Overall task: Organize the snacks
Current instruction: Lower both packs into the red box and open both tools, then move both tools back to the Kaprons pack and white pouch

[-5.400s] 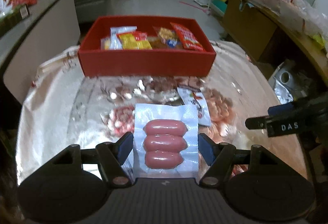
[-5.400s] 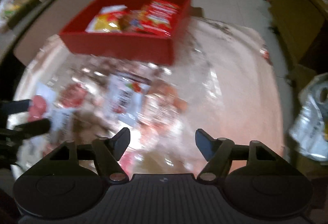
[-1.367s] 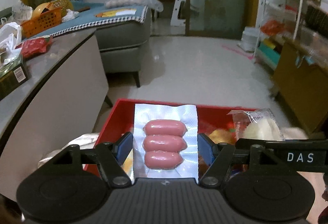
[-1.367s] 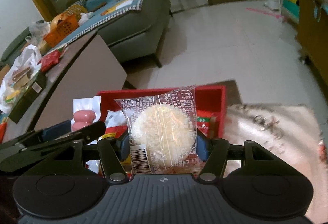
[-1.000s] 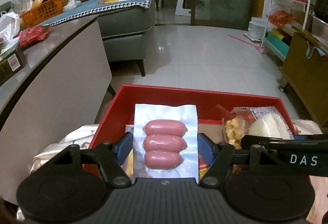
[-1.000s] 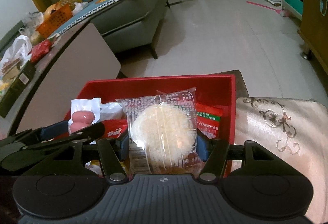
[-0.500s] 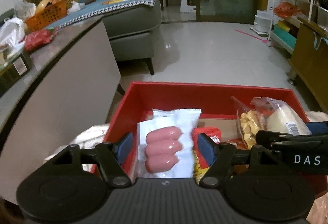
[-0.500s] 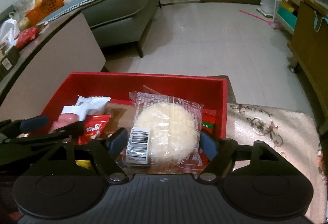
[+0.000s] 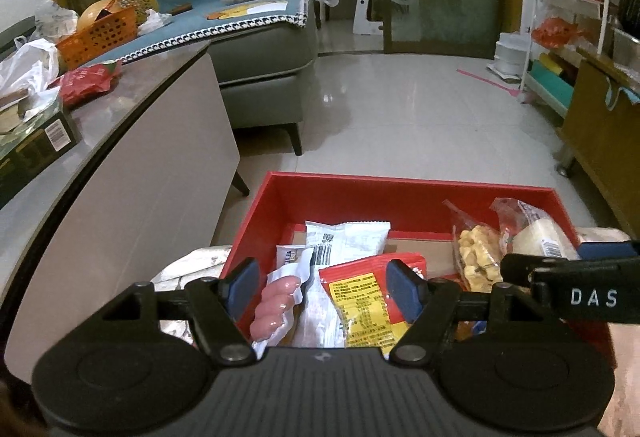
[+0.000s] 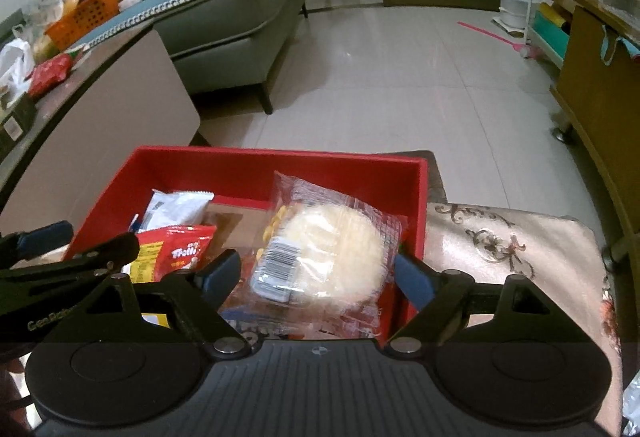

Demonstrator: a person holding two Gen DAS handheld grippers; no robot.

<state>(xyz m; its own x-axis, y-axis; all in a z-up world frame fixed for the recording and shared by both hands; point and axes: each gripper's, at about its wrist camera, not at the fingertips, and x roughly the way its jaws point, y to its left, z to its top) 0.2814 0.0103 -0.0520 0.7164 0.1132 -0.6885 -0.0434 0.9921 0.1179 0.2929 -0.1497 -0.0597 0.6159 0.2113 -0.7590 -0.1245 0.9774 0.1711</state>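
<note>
Over on your left, the left gripper (image 9: 324, 287) hangs above the near-left corner of the red box (image 9: 400, 193), fingers spread wide and pinching nothing. The sausage pack (image 9: 276, 303) lies tilted in the box just beyond your left finger, leaning on the near wall at about seven o'clock of the box floor. Right beside it sits the red-and-yellow packet (image 9: 366, 303), with a white wrapper (image 9: 344, 239) behind at twelve o'clock.

Swing to the middle: the Trolli bag (image 10: 180, 247) rests on the box floor, and bare cardboard shows behind it, so there's room to spare.

Now your right: the right gripper (image 10: 318, 273) has its fingers spread too, pads clear on both sides of the rice cake pack (image 10: 324, 253). That pack lies loose on other snacks against the right wall, at three o'clock in the box.

By my read, both packs are delivered and let go. The patterned surface (image 10: 512, 249) to the right of the box shows no snacks in these views, but its near part is hidden, so you may have more to fetch; I can't tell.
</note>
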